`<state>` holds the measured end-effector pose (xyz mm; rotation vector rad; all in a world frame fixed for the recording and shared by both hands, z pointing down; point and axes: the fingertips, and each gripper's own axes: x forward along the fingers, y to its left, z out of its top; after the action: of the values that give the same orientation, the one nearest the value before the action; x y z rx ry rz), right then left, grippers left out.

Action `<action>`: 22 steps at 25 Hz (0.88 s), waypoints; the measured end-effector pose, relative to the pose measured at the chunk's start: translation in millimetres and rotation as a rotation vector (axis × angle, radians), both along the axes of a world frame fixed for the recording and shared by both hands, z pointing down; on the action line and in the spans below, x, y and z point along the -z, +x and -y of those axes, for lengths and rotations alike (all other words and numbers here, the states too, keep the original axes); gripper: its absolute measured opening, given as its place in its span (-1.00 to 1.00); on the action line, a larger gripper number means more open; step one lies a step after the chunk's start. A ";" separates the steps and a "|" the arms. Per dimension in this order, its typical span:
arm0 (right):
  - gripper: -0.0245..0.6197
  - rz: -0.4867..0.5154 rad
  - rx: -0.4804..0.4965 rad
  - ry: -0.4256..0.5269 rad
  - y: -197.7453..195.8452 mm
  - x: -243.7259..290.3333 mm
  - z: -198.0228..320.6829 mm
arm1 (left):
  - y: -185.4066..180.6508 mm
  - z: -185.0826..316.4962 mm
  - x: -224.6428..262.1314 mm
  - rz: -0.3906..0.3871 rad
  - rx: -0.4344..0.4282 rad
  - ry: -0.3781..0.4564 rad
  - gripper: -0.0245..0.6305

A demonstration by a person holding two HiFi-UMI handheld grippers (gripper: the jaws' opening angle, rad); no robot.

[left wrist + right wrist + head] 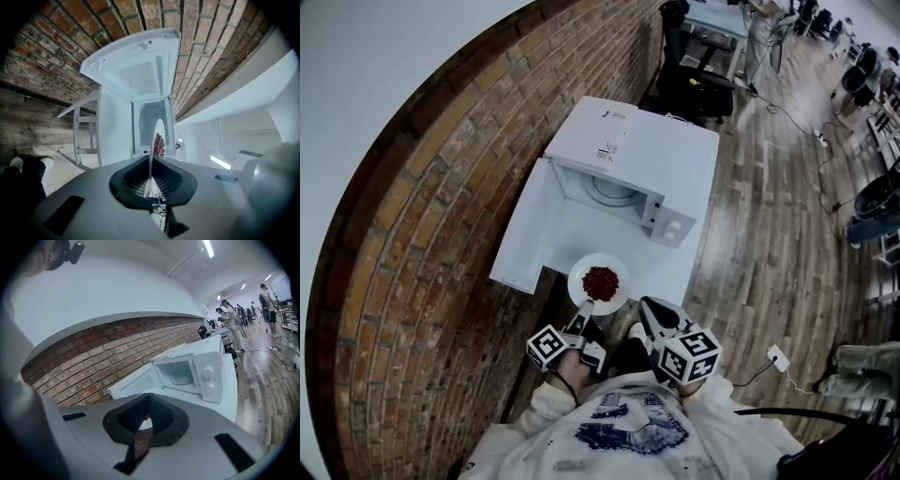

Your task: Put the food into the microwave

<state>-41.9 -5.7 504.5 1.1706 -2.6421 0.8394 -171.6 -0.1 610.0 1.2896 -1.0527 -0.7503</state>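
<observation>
Left gripper (584, 310) clamps near rim of plate (576, 279) carrying red food (601, 281), in front of open microwave (637, 169). Right gripper (648, 310) closed, empty, just beside plate.

red food (600, 280) on plate (577, 284), microwave (661, 155) open

Head cam's up above you, aimed steeply down at the bench (666, 272) & microwave (637, 159). Left gripper cam's rolled sideways, close in, facing the open microwave (145, 112). Right gripper cam's low, upright, a bit further back, same microwave (206, 371). All 3 share it.
</observation>
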 end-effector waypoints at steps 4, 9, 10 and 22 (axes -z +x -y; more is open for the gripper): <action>-0.88 0.003 -0.010 -0.006 6.6 0.0 34.6 | 1.5 36.5 -1.2 0.012 -0.002 -0.007 -0.87; -0.88 0.011 -0.016 -0.014 15.0 -0.2 74.5 | 8.2 79.6 0.4 0.020 -0.007 -0.015 -0.87; -0.88 0.014 -0.016 -0.014 16.7 -0.2 81.2 | 9.8 86.1 0.3 0.020 -0.005 -0.018 -0.87; -0.88 0.049 -0.031 0.012 51.6 6.8 146.1 | 16.7 139.8 -5.8 0.049 0.045 -0.051 -0.87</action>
<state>9.7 -151.8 497.7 1.2122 -2.6779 0.8692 -154.9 -139.9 615.7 1.2493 -1.1363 -0.7239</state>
